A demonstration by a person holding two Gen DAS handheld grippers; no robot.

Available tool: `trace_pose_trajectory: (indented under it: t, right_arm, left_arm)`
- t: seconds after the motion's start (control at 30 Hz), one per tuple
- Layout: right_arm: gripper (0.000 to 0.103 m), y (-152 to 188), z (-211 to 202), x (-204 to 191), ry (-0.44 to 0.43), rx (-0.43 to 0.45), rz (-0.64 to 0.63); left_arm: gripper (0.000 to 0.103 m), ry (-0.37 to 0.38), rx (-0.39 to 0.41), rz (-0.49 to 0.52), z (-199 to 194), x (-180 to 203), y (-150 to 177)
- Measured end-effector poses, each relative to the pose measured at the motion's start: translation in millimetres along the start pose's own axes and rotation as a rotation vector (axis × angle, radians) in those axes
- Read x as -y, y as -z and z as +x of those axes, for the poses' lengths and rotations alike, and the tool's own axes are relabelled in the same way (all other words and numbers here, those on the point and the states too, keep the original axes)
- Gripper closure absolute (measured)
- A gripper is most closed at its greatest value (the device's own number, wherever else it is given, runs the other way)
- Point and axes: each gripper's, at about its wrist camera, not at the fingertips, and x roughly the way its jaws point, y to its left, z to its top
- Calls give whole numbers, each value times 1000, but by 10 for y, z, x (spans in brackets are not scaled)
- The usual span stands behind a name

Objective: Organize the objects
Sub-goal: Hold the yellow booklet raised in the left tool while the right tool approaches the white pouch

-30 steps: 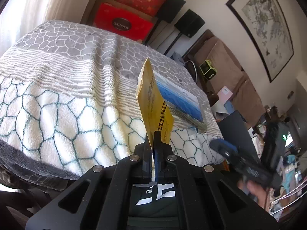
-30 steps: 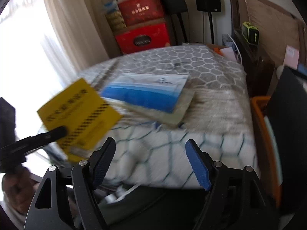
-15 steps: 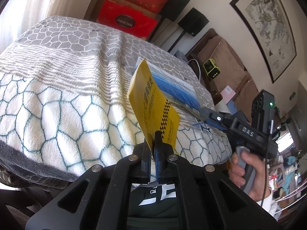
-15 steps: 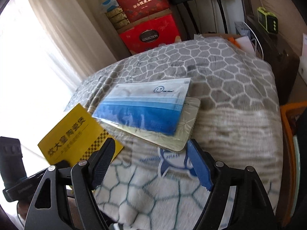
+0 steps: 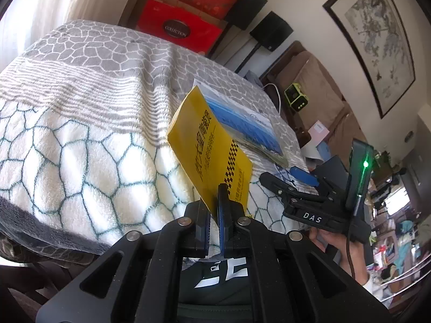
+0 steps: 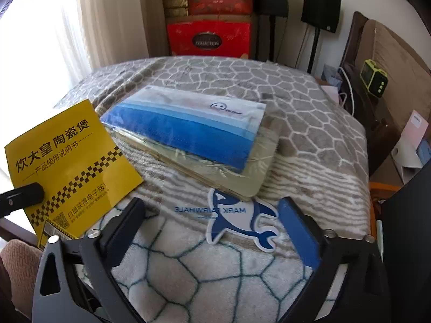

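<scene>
While the left gripper [image 5: 215, 210] pinches the yellow paper booklet [image 5: 212, 150] upright near the blue plastic-wrapped stack [image 6: 194, 137], the right gripper [image 6: 212, 223], its jaws just widened and empty, should straddle the flat blue-and-white whale sticker [image 6: 237, 220] squarely on the patterned blanket [image 6: 204, 274].

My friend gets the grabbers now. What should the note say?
Left gripper: shut on the yellow booklet, held up off the blanket.
Right gripper: empty, jaws just opening wider, above the whale sticker.
Blue packet lies on a flat pale pack, mid-blanket; the sticker lies just in front, one end tucked under the pack.
Done: booklet picked up.
Left: put the booklet down, probably on that pile; tidy the sticker.
</scene>
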Motion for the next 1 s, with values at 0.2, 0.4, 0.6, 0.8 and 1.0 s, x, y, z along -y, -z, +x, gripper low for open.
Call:
trace_pose_trajectory:
  t: [0.2, 0.4, 0.6, 0.8, 1.0]
  right_arm:
    - [35, 37, -127, 132, -37, 20, 69]
    - [45, 65, -288, 129, -70, 43, 76]
    - [48, 144, -418, 53, -100, 4, 41]
    - [34, 269, -499, -45, -130, -66, -3]
    - [22, 220, -516, -15, -98, -48, 7]
  left_arm:
    - [99, -2, -9, -7, 29, -15, 5]
    - [99, -3, -10, -4, 29, -25, -6]
    - [99, -5, -12, -7, 43, -20, -7]
    - [99, -2, -9, -4, 32, -19, 4]
    - [99, -6, -8, -4, 34, -14, 10]
